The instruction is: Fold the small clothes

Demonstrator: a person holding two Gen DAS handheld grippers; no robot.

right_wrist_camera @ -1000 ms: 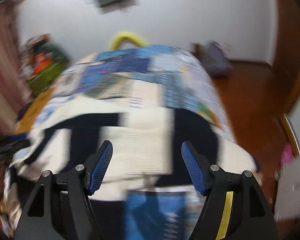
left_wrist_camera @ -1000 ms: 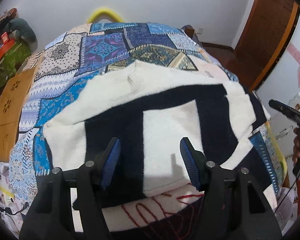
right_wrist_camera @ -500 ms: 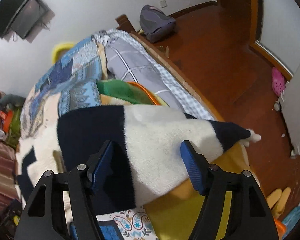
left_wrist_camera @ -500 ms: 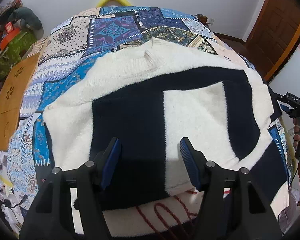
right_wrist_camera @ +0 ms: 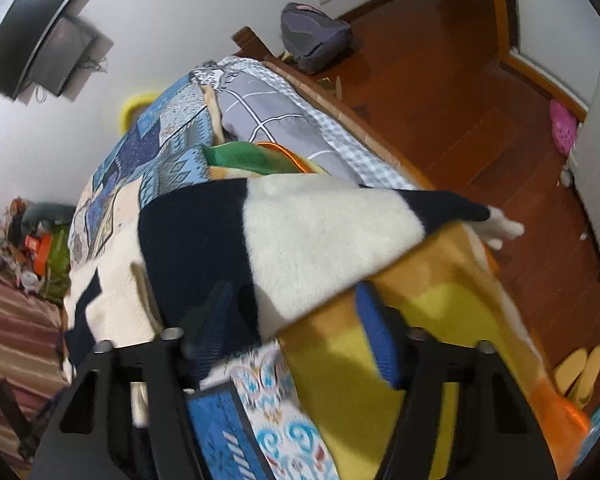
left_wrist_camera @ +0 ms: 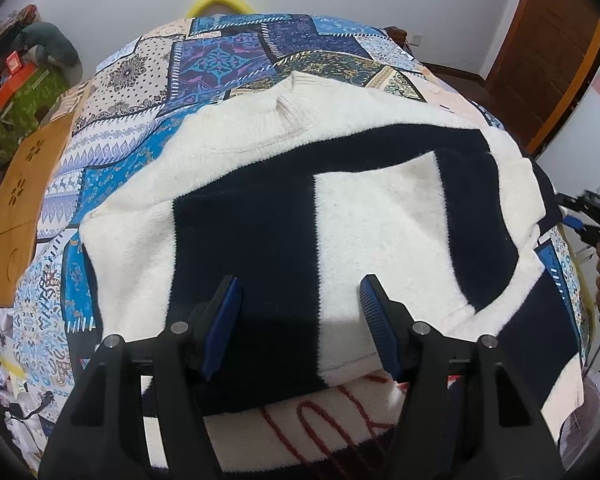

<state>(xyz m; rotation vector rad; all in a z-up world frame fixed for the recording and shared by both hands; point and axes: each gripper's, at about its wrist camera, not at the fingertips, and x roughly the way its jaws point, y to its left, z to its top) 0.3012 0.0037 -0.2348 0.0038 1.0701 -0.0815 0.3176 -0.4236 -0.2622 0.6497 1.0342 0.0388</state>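
The left gripper [left_wrist_camera: 300,322] hovers with its blue-padded jaws wide apart and empty, low over the hem of the fluffy cream-and-navy block-patterned sweater [left_wrist_camera: 300,200], closer than a second ago. The sweater lies flat on its front across the blue patchwork quilt on the bed [left_wrist_camera: 204,56], collar away from me. The right gripper [right_wrist_camera: 296,330], also spread wide and holding nothing, has swung from facing the bed to the sweater's right sleeve [right_wrist_camera: 324,232], which hangs off the bed's edge over a yellow-orange blanket [right_wrist_camera: 432,304]. I'd say a sleeve fold inward comes next; the fuzzy knit looks thick and may need a deep bite.
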